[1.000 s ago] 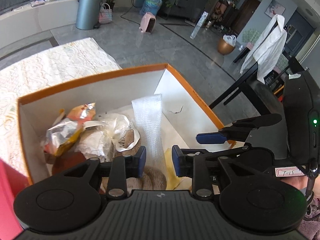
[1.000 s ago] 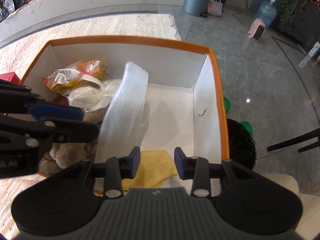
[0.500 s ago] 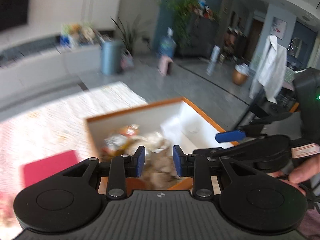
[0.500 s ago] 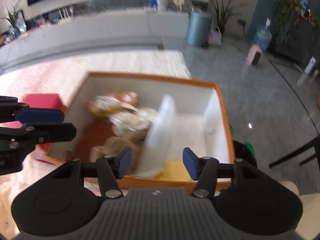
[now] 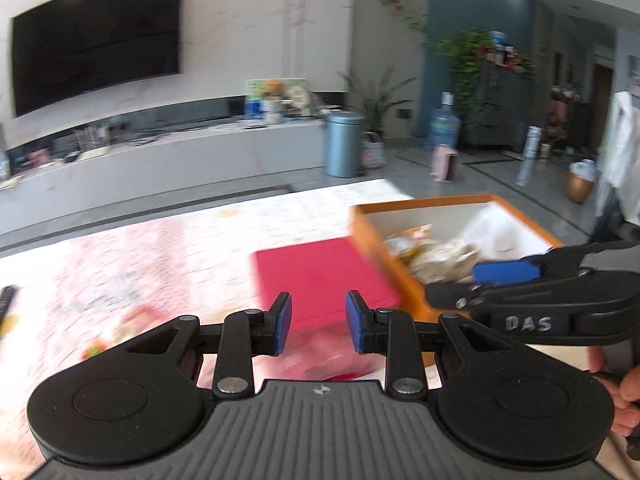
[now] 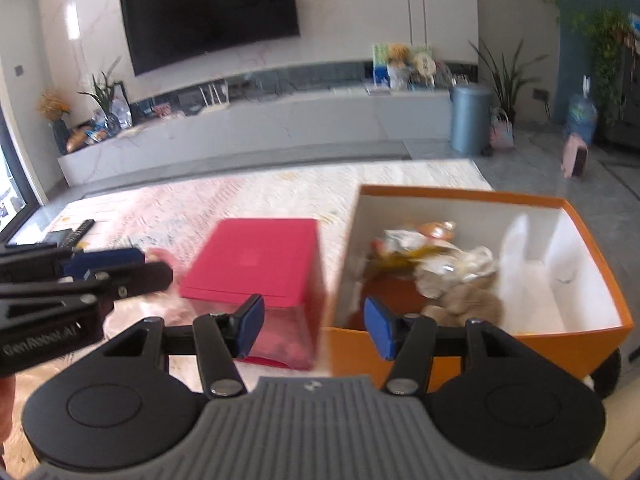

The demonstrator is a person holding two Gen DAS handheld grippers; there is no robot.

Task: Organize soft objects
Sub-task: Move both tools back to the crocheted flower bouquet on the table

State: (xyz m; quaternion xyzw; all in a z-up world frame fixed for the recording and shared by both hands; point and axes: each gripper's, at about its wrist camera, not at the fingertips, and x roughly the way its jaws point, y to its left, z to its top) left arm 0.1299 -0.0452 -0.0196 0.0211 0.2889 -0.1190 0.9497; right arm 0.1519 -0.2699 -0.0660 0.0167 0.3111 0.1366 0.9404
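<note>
An orange box [image 6: 472,196] with white inner walls stands on a pale patterned cloth and holds crumpled plastic bags [image 6: 456,264], a snack packet [image 6: 436,228], a bubble-wrap roll [image 6: 516,236] and a brown plush thing [image 6: 472,300]. It also shows in the left wrist view [image 5: 424,202]. A red box [image 6: 256,256] stands left of it. My right gripper [image 6: 314,326] is open and empty, above the near edges of both boxes. My left gripper [image 5: 318,322] is open and empty, above the red box [image 5: 316,272].
A remote control [image 6: 76,232] lies at the cloth's far left. Blurred small items [image 5: 120,328] lie on the cloth left of the red box. A low TV bench [image 6: 256,128], a grey bin [image 6: 470,118] and floor plants stand behind.
Both grippers have pulled back and up from inside the orange box and swung left. The right gripper's jaws have widened. The red box has come into view.
</note>
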